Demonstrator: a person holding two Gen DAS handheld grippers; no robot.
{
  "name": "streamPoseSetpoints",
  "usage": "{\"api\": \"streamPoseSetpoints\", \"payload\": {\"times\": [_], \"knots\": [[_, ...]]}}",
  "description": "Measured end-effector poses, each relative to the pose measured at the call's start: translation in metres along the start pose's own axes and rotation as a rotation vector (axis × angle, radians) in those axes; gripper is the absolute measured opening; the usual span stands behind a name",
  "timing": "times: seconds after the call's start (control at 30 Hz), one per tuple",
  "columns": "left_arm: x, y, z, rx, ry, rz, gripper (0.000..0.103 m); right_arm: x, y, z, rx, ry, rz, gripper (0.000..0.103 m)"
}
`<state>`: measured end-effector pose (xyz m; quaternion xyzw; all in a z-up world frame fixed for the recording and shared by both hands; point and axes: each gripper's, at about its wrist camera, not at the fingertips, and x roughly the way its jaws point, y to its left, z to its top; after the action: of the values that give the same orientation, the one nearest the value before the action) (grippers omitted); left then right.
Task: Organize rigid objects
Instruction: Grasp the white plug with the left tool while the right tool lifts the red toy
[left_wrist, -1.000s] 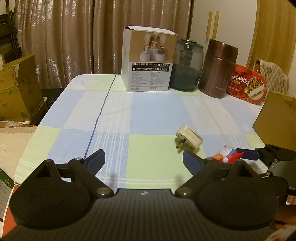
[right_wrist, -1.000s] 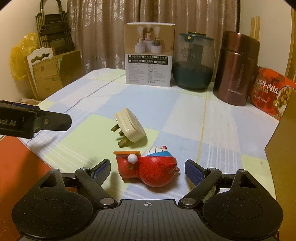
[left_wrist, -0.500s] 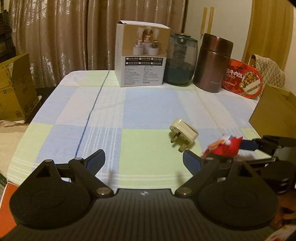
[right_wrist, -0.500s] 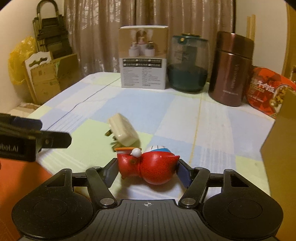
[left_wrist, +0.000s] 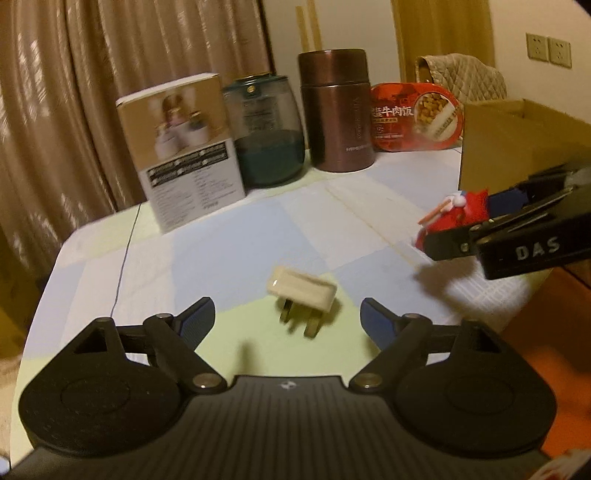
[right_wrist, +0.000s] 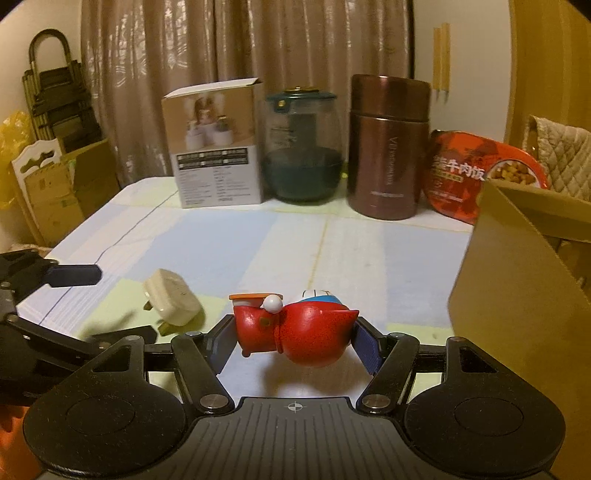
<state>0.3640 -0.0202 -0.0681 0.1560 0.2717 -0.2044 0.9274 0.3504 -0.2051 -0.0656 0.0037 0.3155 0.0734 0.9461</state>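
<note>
Red figurine (right_wrist: 295, 332) is held clamped between the pads of the right hand-held gripper (right_wrist: 295, 341), lifted clear of the tabletop (right_wrist: 258, 236), beside the cardboard box (right_wrist: 517, 295). The cream plug (left_wrist: 301, 291) is framed by the left hand-held gripper (left_wrist: 287, 317), whose jaws have just been closing, unpressed. Neither is stowed yet. "DAS" is read on the right tool.

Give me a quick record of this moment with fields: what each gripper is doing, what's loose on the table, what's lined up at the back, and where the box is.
right gripper: shut on the red toy figure, lifted off the tablecloth
left gripper: open, jaws just been narrowing, nothing between them, aimed at the plug
loose: cream plug adapter, prongs toward the left camera
back row: printed carton, teal jar, brown flask, red food pack
cardboard box: open-topped, right of the toy
</note>
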Motion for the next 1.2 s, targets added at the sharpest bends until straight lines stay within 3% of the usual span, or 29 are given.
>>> {"api": "streamPoseSetpoints", "payload": {"times": [0.27, 0.5, 0.7, 0.93, 1.2], "knots": [[0.034, -0.022, 0.002, 0.101, -0.003, 0.021, 0.068, 0.002, -0.008, 0.003, 0.015, 0.011, 0.001, 0.064], [0.042, -0.019, -0.003, 0.086, -0.025, 0.043, 0.049, 0.007, -0.010, -0.001, 0.022, 0.029, 0.002, 0.064], [0.033, -0.018, -0.004, 0.052, -0.018, 0.028, 0.048, 0.006, -0.010, -0.002, 0.029, 0.038, 0.002, 0.064], [0.005, -0.011, 0.003, -0.095, 0.022, -0.012, 0.047, -0.010, -0.004, 0.000, 0.032, 0.034, 0.015, 0.064], [-0.065, -0.007, -0.011, -0.251, 0.073, 0.000, 0.047, -0.062, 0.011, -0.003, 0.009, 0.018, 0.031, 0.064]]}}
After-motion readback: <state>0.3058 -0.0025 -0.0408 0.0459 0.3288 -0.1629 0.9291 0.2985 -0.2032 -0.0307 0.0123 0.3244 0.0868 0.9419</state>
